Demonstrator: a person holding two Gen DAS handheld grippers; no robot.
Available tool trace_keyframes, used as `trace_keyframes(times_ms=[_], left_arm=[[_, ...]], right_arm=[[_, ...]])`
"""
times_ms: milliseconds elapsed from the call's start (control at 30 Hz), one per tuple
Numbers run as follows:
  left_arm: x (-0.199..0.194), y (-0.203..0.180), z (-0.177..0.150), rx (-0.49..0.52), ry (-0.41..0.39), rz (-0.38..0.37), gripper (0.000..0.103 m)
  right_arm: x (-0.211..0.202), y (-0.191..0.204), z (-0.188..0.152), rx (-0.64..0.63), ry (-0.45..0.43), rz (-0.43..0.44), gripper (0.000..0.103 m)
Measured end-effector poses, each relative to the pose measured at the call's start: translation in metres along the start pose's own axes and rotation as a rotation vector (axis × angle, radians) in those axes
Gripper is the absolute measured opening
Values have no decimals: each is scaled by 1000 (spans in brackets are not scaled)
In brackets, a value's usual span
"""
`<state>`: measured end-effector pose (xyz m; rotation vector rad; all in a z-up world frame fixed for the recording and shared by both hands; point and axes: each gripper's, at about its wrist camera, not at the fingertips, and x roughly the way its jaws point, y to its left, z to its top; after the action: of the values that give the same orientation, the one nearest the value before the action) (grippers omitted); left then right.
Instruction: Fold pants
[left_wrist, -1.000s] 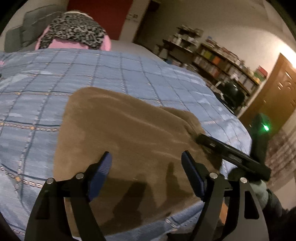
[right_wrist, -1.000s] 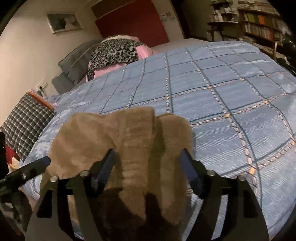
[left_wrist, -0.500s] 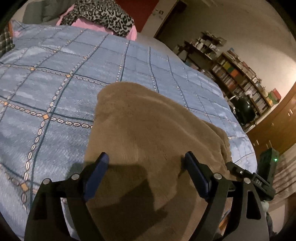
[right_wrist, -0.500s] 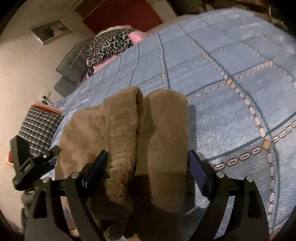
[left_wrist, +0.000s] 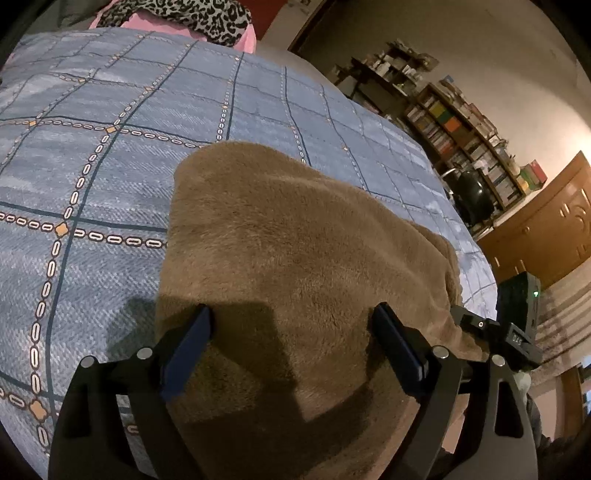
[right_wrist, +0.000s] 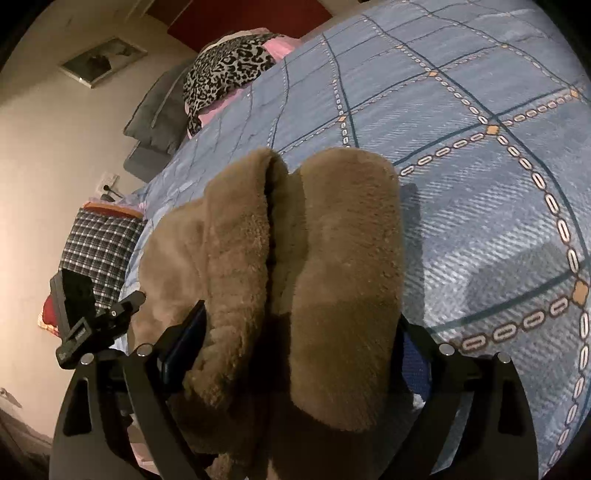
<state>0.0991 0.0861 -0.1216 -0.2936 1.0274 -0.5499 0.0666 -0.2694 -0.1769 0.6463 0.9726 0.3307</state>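
The brown fleece pants (left_wrist: 295, 258) lie folded on the blue patterned bedspread (left_wrist: 92, 166) at the bed's near edge. My left gripper (left_wrist: 291, 343) is open, its jaws wide apart over the near end of the pants. My right gripper (right_wrist: 295, 347) is open too, with the two thick rolled leg ends (right_wrist: 332, 258) lying between its fingers (right_wrist: 184, 343). The right finger is mostly hidden by fleece. The right gripper shows in the left wrist view (left_wrist: 498, 336) at the pants' right end; the left gripper shows in the right wrist view (right_wrist: 92, 325).
A leopard-print and pink pile (right_wrist: 225, 70) and grey pillows (right_wrist: 155, 114) lie at the bed's head. A plaid cushion (right_wrist: 99, 251) sits at the left side. Bookshelves (left_wrist: 461, 133), a dark chair (left_wrist: 469, 192) and a wooden door (left_wrist: 546, 229) stand right of the bed.
Both grippers have come lower and closer to the pants, which now fill more of each view. The jaws have stayed wide apart.
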Motion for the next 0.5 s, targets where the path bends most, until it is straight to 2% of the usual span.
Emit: trace_keyframes(times_ms=[200, 500], left_arm=[[-3, -3, 2, 14, -17, 32, 88], [-4, 8, 8, -35, -14, -16, 88]], right_arm=[[3, 3, 2, -19, 5, -18, 91], [6, 6, 3, -34, 4, -18, 88]])
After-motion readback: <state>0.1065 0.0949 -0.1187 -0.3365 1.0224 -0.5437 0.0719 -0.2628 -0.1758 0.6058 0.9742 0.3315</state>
